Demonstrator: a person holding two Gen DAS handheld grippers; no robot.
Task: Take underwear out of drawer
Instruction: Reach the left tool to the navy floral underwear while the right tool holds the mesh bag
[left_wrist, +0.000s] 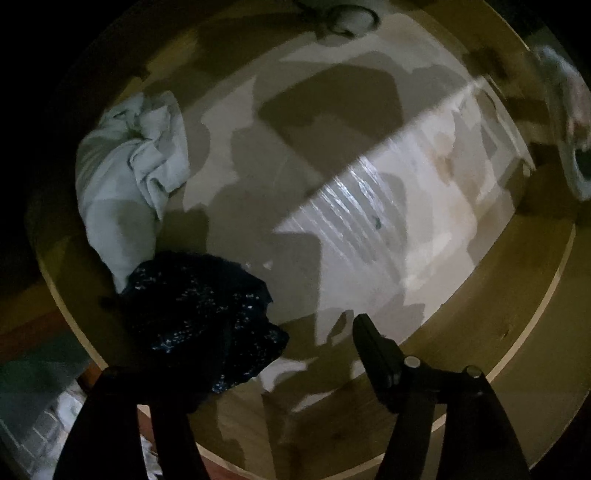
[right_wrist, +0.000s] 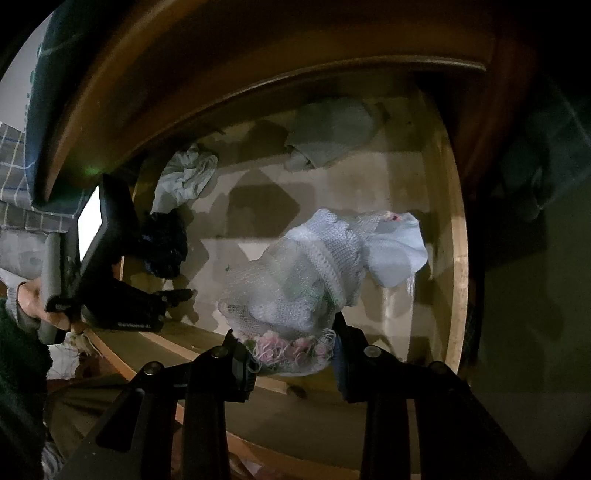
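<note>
- Left wrist view: the left gripper (left_wrist: 291, 350) points down into the drawer (left_wrist: 517, 321).
- Its fingers are apart. The right finger (left_wrist: 373, 350) is bare. The left one is hidden behind a dark cloth (left_wrist: 199, 317).
- Dark cloth has small shiny specks. It sits at the left finger; can't tell if it's touching. Nothing is pinched.
- A pale cloth (left_wrist: 129, 166) lies crumpled just above the dark one, by the drawer's left wall.
- The drawer floor (left_wrist: 295, 147) is white w/ grey shadows & a bright shiny strip.
- Right wrist view: the right gripper (right_wrist: 291, 354) is closed on pale underwear (right_wrist: 314, 273).
- The underwear is net & knit w/ pink frills at the pinched edge. It hangs up over the drawer (right_wrist: 458, 258), not lying on the floor.
- The left gripper (right_wrist: 177, 295) is at the left, low in the drawer, w/ a hand (right_wrist: 33, 302) on its handle.
- Dark cloth (right_wrist: 166, 247) is right by it. A pale cloth (right_wrist: 184, 177) & a grey one (right_wrist: 332, 136) lie farther back.
</note>
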